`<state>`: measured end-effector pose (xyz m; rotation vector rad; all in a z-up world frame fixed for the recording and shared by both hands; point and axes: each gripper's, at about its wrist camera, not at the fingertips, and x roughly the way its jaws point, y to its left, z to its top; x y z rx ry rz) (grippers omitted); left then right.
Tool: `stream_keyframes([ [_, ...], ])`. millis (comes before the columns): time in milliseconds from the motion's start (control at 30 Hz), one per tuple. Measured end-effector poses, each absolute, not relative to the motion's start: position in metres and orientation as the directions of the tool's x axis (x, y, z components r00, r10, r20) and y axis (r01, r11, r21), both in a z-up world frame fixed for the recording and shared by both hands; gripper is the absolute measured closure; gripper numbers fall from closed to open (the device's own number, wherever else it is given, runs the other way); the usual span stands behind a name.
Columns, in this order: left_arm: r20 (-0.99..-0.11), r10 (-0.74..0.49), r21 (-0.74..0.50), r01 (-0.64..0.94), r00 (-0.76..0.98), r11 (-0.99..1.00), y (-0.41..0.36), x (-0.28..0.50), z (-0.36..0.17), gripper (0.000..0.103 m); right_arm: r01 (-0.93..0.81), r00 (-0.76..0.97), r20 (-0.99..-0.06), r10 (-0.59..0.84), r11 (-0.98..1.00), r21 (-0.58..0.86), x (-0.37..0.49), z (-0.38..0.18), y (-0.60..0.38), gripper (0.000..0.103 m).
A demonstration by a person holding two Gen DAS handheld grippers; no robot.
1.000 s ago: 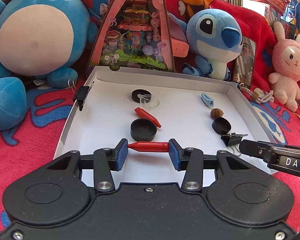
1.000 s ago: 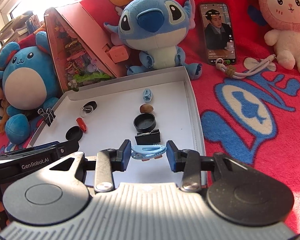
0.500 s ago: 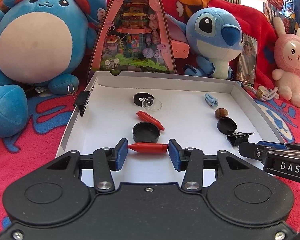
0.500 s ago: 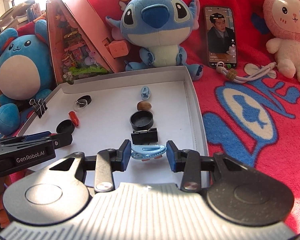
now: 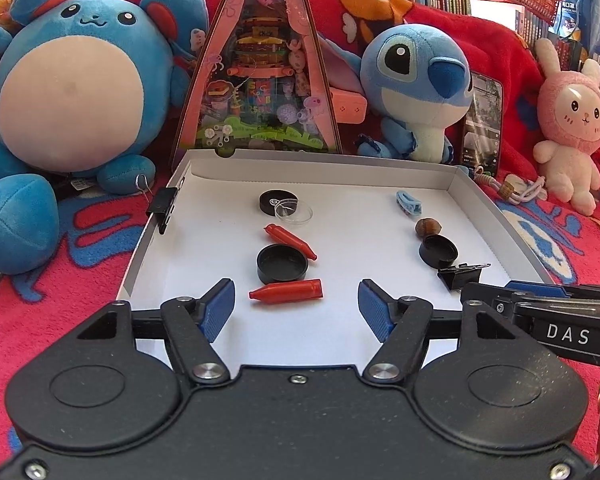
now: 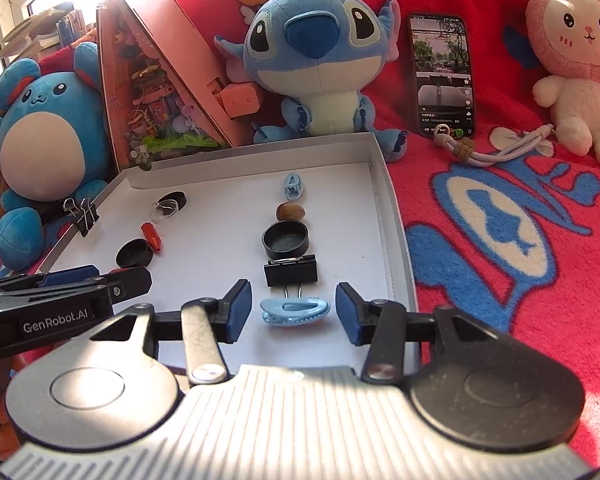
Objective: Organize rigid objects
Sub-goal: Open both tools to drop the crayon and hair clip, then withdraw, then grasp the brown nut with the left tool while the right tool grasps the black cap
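left wrist view: so my left gripper [image 5: 296,306] is spread wide now, blue pads well clear of the red cap [image 5: 286,291]. Half a sec ago I was pinching that thing, now it's just lying flat on the tray [image 5: 204,248] floor between the pads.
what that means: reckon that piece is placed, sitting at the near end of the left column.
left column: going toward 12 o'clock from the red cap there's a black lid [image 5: 282,264] just beside it, a second red cap [image 5: 290,241] lying diagonal, then a black disc [image 5: 272,202] with a clear lid [image 5: 294,212] leaning over it.
in the way: binder clip [image 5: 164,206] clamped on the tray wall at 10 o'clock, and my right gripper's arm pokes in at 3 o'clock. Neither blocks backing out, I think.

right wrist view: same deal, right gripper [image 6: 294,310] is let go, pads apart, and the blue hair clip [image 6: 294,311] I was squeezing a moment back lies loose between them on the tray [image 6: 384,200].
right column: toward 12 o'clock it goes black binder clip [image 6: 291,274] nearly touching the hair clip, black lid [image 6: 285,238], brown nut [image 6: 290,212], small blue clip [image 6: 292,185].
around: tray wall is close at 3 o'clock, Stitch plush [image 6: 316,60] and phone [image 6: 442,76] behind at 12 to 1, off the tray.
next: probably just lift both straight back so I don't nudge the rows.
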<state>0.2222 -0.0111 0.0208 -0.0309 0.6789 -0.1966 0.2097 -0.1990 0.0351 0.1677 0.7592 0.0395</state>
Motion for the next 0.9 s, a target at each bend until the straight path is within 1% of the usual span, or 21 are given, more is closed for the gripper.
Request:
stream_keyframes([
  [100,-0.606,-0.195,-0.077,0.187,0.771,0.979,-0.011,0.214,0.027,0.031,0.013,0.734,-0.672,0.101,0.987,0.162,0.205,0.039,-0.199,0.035],
  [167,-0.603,-0.200,-0.079,0.192,0.773,0.978,-0.010,0.209,0.030,0.031,0.006,0.744,-0.661,0.100,0.988,0.156,0.200,0.043,-0.199,0.032],
  [367,-0.587,-0.236,-0.109,0.214,0.774,0.971,-0.004,0.192,0.040,0.028,-0.017,0.762,-0.637,0.112,0.988,0.152,0.187,0.052,-0.201,0.025],
  [567,-0.556,-0.272,-0.096,0.264,0.785,0.960,-0.004,0.164,0.049,0.026,-0.061,0.778,-0.613,0.138,0.987,0.146,0.167,0.057,-0.199,0.021],
  [900,-0.541,-0.306,-0.078,0.315,0.783,0.946,-0.001,0.127,0.050,0.025,-0.144,0.806,-0.566,0.172,0.985,0.093,0.134,0.068,-0.196,0.016],
])
